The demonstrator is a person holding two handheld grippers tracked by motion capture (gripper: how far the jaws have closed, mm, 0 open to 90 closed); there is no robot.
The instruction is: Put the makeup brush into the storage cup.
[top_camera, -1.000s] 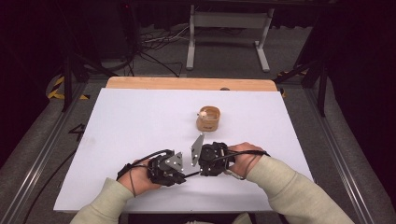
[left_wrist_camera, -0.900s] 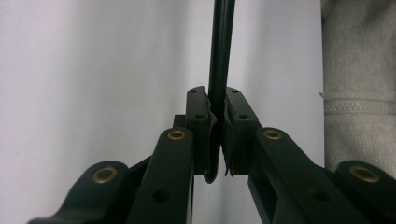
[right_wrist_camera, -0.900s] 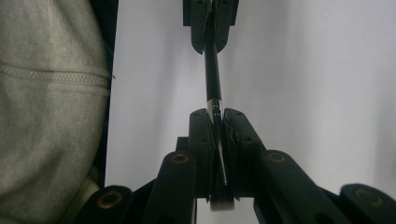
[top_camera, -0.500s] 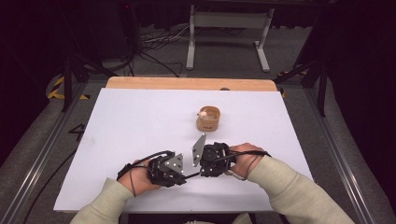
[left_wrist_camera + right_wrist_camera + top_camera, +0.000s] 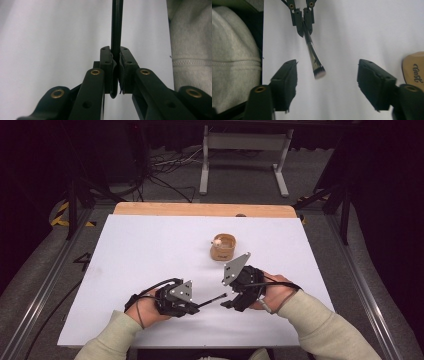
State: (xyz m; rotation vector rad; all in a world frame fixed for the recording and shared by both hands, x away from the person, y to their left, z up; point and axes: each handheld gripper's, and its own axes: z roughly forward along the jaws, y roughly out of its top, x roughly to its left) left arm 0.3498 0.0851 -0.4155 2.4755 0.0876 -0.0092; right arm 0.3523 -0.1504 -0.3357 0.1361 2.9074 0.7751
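The white counter [image 5: 150, 265] is brightly lit from above, its surroundings dark. Shadows are faint. Close up, the tongs blur, and the brush [image 5: 314, 58] tip looks soft.

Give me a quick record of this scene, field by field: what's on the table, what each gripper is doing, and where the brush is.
surface: white table top
left gripper: shut on the makeup brush handle
makeup brush: black handle, bristle end pointing toward the right gripper, held above the table
right gripper: jaws apart and just been opening, nothing between the pads
wooden cup: stands beyond the right gripper, apart from both
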